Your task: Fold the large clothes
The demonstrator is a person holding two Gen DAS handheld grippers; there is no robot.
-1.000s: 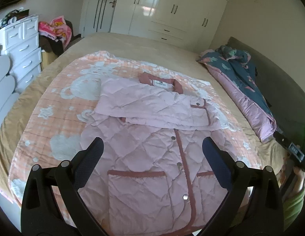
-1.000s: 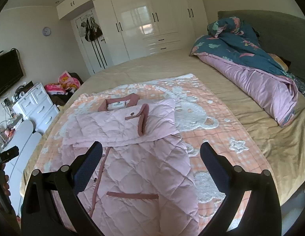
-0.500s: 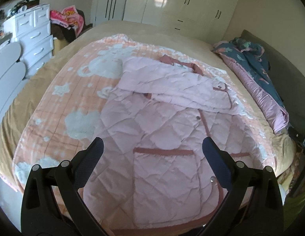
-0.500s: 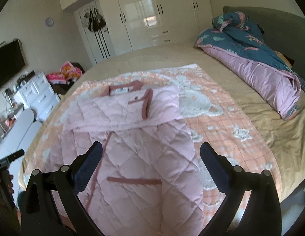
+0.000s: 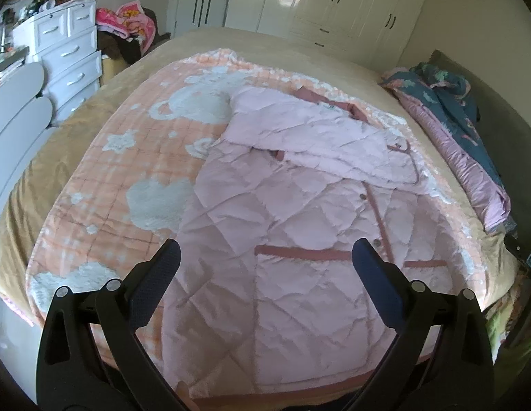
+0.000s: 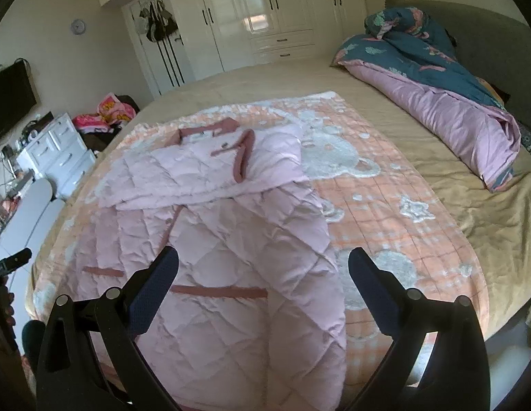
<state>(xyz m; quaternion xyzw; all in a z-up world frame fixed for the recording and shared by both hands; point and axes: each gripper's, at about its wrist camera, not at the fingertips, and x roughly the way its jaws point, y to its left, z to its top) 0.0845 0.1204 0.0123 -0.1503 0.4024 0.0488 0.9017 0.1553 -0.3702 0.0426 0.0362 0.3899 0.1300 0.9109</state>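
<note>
We found the pink quilted coat (image 5: 299,226) spread on the bed (image 6: 436,185), sleeves already folded across its chest; bottom fold remained. Left claw (image 5: 263,267) and right claw (image 6: 263,267) hung released, empty.

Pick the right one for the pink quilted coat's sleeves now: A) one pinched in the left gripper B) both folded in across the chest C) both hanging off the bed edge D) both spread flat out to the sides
B: on the pink quilted coat the sleeves lie crosswise over the chest below the collar, while the left gripper and right gripper hover open, holding nothing.
</note>
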